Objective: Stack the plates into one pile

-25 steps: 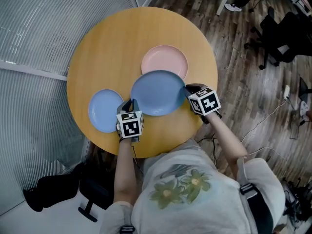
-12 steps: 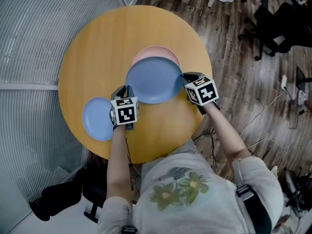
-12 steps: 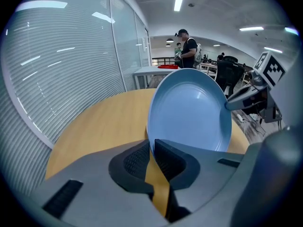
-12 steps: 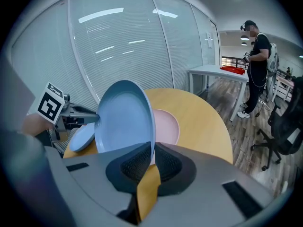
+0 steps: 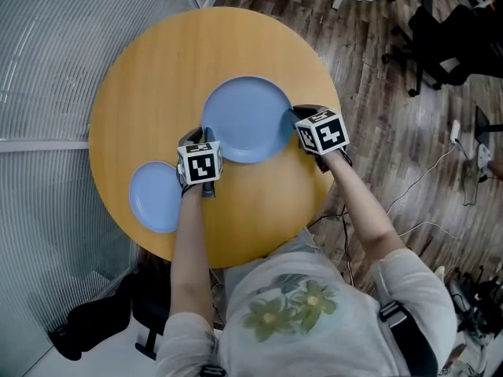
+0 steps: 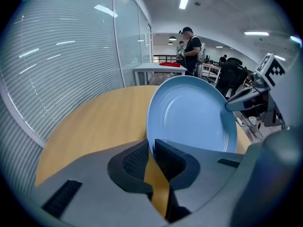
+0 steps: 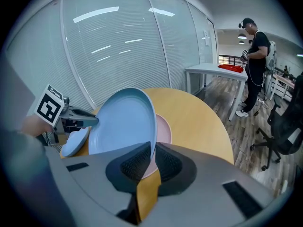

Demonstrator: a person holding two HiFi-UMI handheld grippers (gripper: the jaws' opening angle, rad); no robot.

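Observation:
A large blue plate [image 5: 247, 119] hangs over the round wooden table [image 5: 157, 69], held at two sides. My left gripper [image 5: 206, 141] is shut on the large blue plate's near left rim [image 6: 189, 117], and my right gripper [image 5: 295, 122] is shut on its right rim [image 7: 124, 119]. Directly beneath it lies a pink plate [image 7: 164, 131], hidden in the head view and seen only in the right gripper view. A smaller blue plate [image 5: 154, 196] rests on the table at the left, beside my left forearm.
The table's edge [image 5: 236, 250] runs close under my forearms. Office chairs [image 5: 452, 30] and cables stand on the wood floor at the right. A slatted glass wall [image 5: 39, 93] borders the left. A person [image 6: 191, 48] stands far off by a white table.
Both grippers carried the large blue plate away from me across the table. It now covers the pink plate, which showed beyond it before.

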